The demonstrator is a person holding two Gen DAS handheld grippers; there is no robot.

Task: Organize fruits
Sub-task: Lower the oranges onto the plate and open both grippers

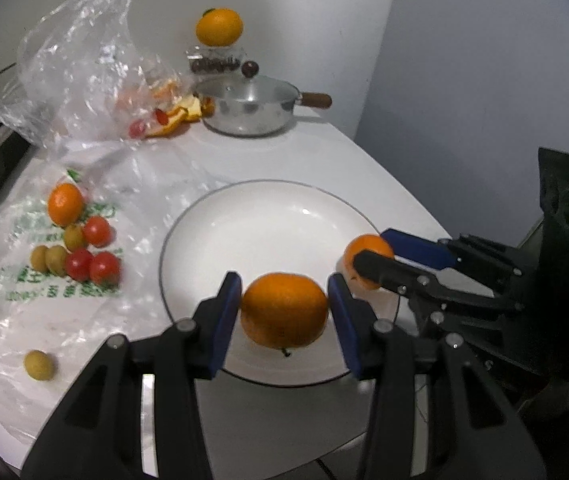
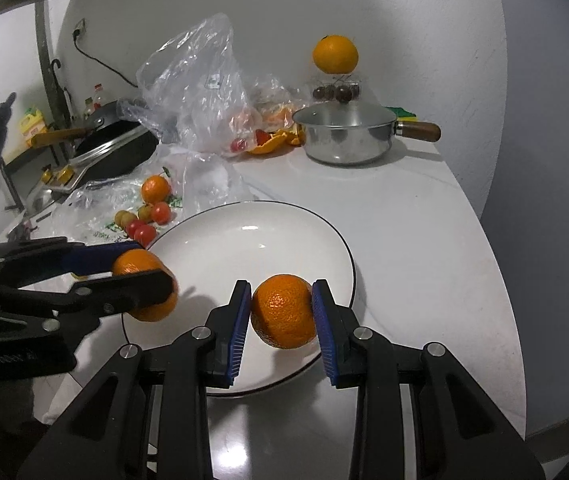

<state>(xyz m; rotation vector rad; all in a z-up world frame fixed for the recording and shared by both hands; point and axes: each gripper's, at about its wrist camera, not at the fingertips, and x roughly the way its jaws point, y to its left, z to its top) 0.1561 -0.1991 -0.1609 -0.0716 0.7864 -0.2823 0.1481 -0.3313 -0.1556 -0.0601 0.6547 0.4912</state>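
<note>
Holding one orange in each hand-held gripper, you have both over the white plate (image 1: 188, 232). Left hand-held gripper (image 1: 284, 308): pads clamped on the larger orange (image 1: 284, 310), above the plate's near rim. Right hand-held gripper (image 2: 282, 312): clamped on the smaller orange (image 2: 282, 310), at the plate's right edge. Loose tomatoes (image 1: 92, 266) and another orange (image 1: 64, 204) lie on the plastic bag (image 1: 24, 320), left on the table (image 1: 324, 152).

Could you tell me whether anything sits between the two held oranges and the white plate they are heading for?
Nothing visible does. The left claw and right claw each hold an orange over the plate, whose surface is bare.
</note>
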